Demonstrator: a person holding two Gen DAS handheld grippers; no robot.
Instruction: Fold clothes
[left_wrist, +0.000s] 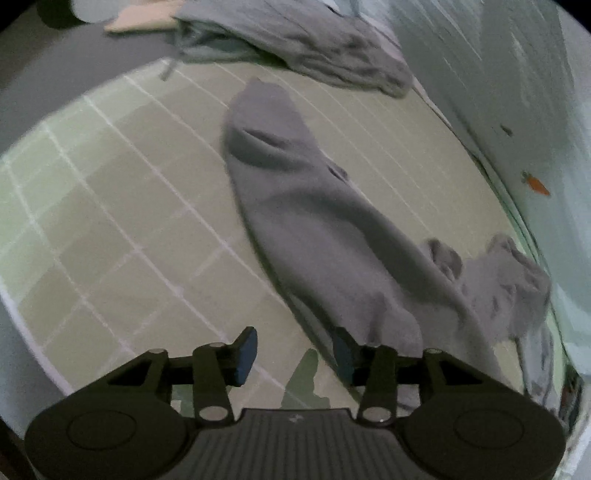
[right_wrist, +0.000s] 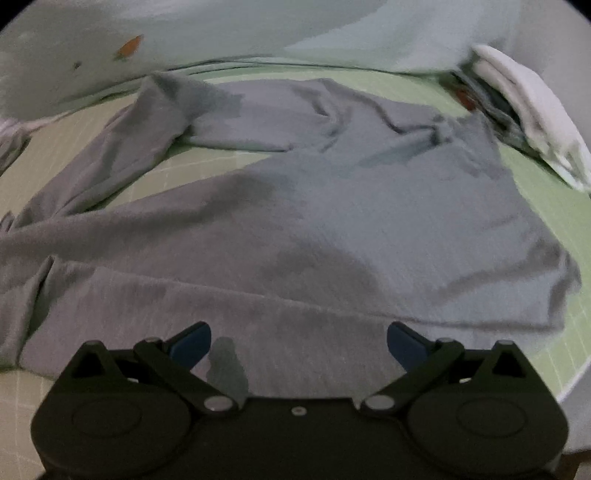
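A grey long-sleeved garment (right_wrist: 332, 221) lies spread on a pale green gridded mat (right_wrist: 546, 206). In the left wrist view one long part of the garment (left_wrist: 314, 229) runs from the far middle toward the near right, bunched at the right edge. My left gripper (left_wrist: 293, 354) is open above the mat at the garment's near end, its right pad at the cloth edge. My right gripper (right_wrist: 299, 343) is open wide just above the garment's near hem and holds nothing. A sleeve (right_wrist: 122, 147) is folded across at the far left.
A second crumpled grey garment (left_wrist: 303, 44) lies at the far end of the mat (left_wrist: 110, 206). Folded white and dark cloths (right_wrist: 524, 107) are stacked at the far right. A pale wall or sheet with an orange mark (right_wrist: 129, 48) bounds the far side.
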